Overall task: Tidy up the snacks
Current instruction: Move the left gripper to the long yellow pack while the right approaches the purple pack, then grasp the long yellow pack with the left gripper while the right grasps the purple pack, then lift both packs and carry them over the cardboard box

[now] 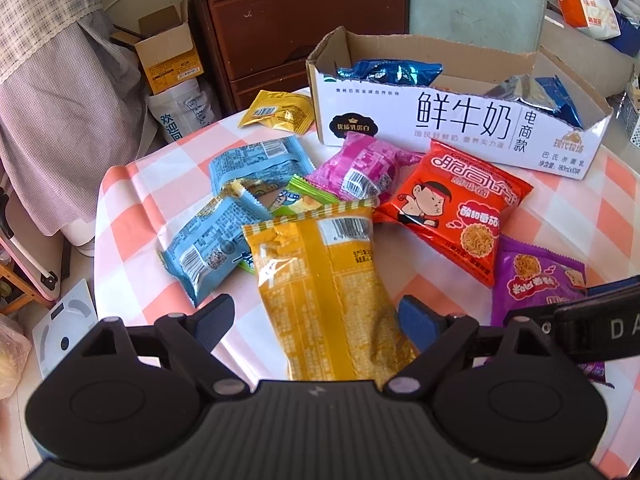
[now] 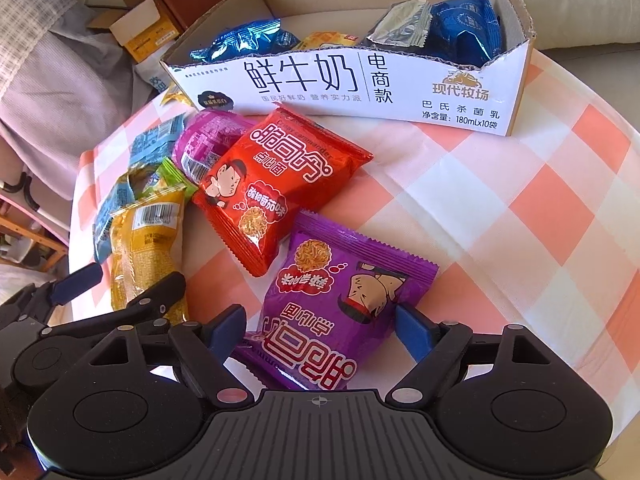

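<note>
My left gripper is open, its fingers on either side of a yellow snack packet that lies on the checked tablecloth. My right gripper is open around a purple noodle packet; its fingertips stand beside the packet's edges. A red noodle packet, a magenta packet, a green packet and two light blue packets lie between the grippers and the white cardboard box. The box holds dark blue packets. The left gripper also shows in the right wrist view.
A small yellow packet lies left of the box. The round table's edge drops off at the left, with a brown cabinet, an open carton and a scale beyond. Bare cloth lies right of the packets.
</note>
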